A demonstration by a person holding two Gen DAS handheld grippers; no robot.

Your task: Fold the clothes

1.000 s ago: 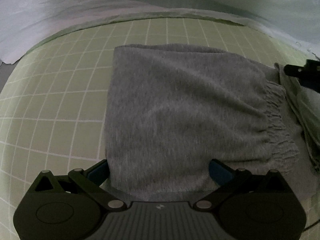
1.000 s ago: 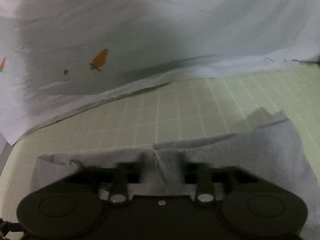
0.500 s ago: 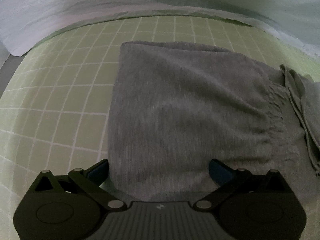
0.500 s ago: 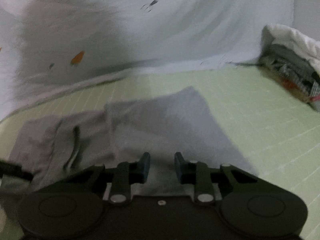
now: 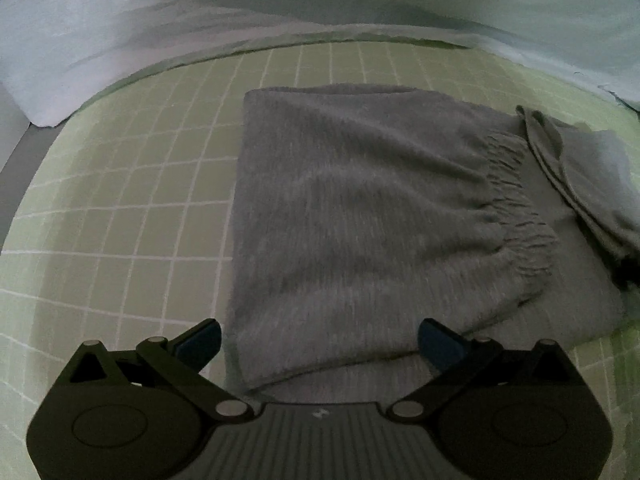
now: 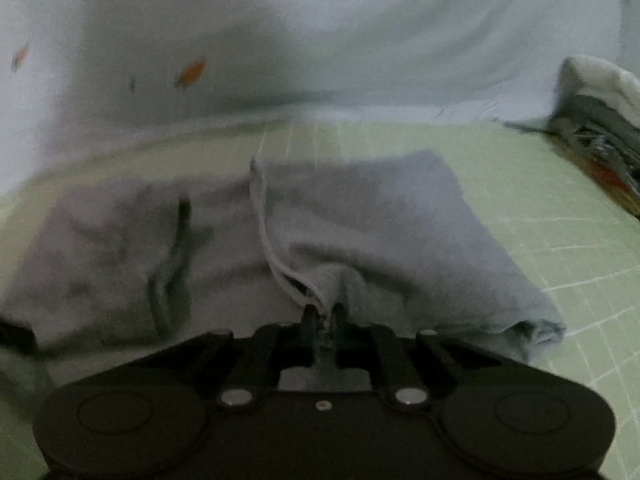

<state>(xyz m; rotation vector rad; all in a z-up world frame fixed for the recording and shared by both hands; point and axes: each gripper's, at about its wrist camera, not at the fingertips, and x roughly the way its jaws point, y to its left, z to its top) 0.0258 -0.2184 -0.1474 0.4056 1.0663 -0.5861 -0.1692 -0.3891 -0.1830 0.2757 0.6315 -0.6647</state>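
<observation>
Grid mat (image 5: pixel 120 208) under grey garment (image 5: pixel 360 208)

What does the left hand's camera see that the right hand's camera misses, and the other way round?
Only the left view shows the open left gripper over the folded grey garment and its gathered waistband. Only the right view shows the right gripper pinching the cloth and a pile of clothes at the side. Both show the green checked mat and carrot-print sheet.
</observation>
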